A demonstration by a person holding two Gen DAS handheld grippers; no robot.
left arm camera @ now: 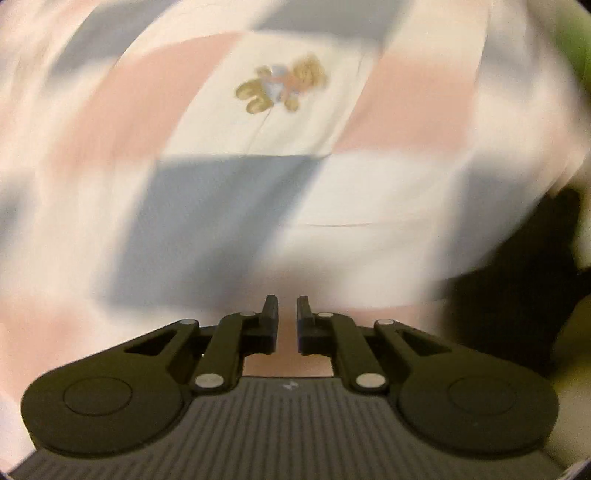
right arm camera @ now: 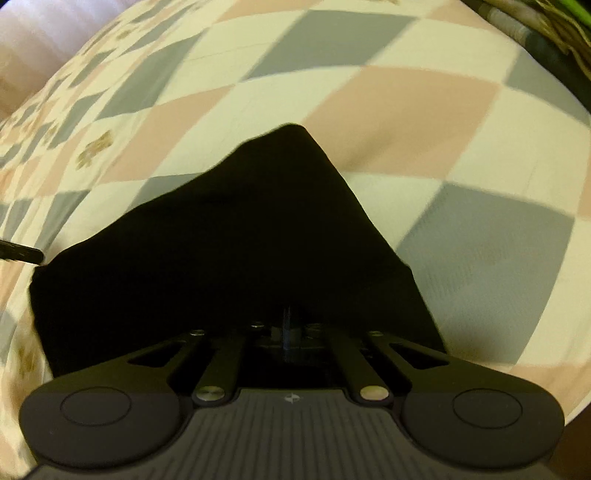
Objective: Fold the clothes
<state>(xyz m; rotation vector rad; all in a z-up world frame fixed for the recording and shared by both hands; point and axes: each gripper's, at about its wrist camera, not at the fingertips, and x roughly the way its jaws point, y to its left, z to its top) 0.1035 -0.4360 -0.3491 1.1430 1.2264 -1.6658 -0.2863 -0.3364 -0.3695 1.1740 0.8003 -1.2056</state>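
In the right wrist view a black garment (right arm camera: 240, 240) lies on the checked bedspread (right arm camera: 406, 103), rising to a peak away from me. My right gripper (right arm camera: 290, 319) is shut on the garment's near edge, and the cloth hides its fingertips. In the left wrist view, my left gripper (left arm camera: 287, 306) hovers over the bedspread (left arm camera: 221, 206) with its fingers a narrow gap apart and nothing between them. Part of the black garment (left arm camera: 517, 295) shows at the right, well clear of those fingers. This view is blurred by motion.
The bedspread has pink, grey and cream squares, one with a teddy bear print (left arm camera: 282, 86). A thin dark object (right arm camera: 20, 254) pokes in at the left edge by the garment's corner. Green and patterned things (right arm camera: 554, 33) lie at the far right.
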